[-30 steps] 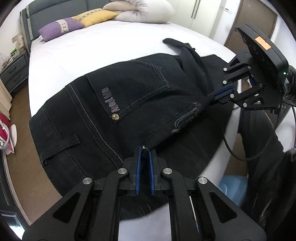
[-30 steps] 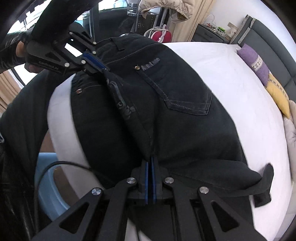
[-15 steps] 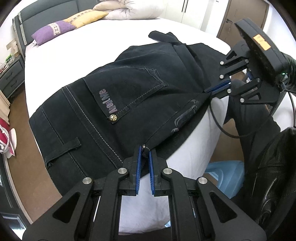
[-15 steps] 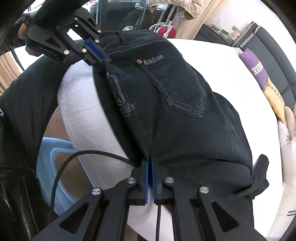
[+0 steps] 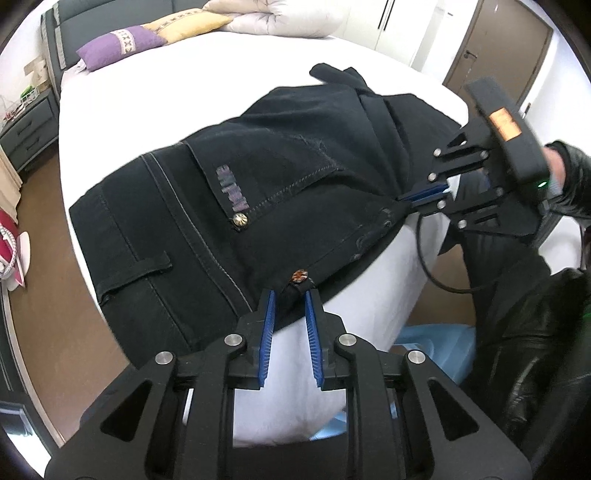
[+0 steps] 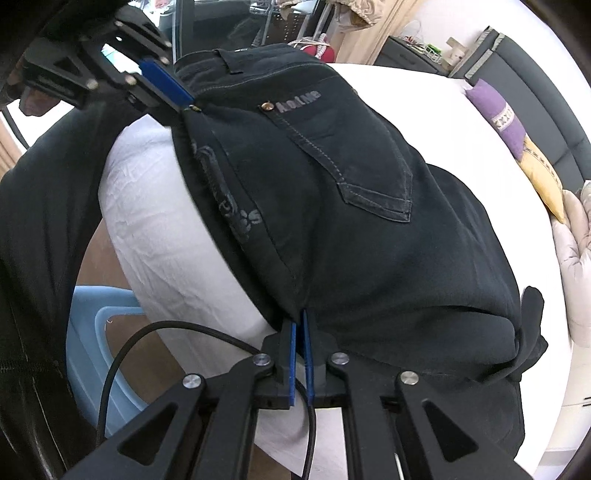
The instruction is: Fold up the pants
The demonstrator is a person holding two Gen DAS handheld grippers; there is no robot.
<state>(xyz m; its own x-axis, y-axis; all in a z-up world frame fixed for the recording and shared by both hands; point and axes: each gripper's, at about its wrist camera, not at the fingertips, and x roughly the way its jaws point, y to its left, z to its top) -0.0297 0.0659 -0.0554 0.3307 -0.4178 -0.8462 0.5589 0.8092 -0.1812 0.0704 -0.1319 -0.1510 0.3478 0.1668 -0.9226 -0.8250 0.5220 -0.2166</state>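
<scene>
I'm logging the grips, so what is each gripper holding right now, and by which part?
The right gripper is shut on the black pants, pinching their edge seam. The left gripper is open around the waistband corner, gripping nothing.

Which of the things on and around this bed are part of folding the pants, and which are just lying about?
Part of the job:
pants, lying on the bed
left tongs, open at the waistband
right tongs, shut on the pants

Just lying about:
purple pillow
yellow pillow
white duvet
blue tub
nightstand
</scene>
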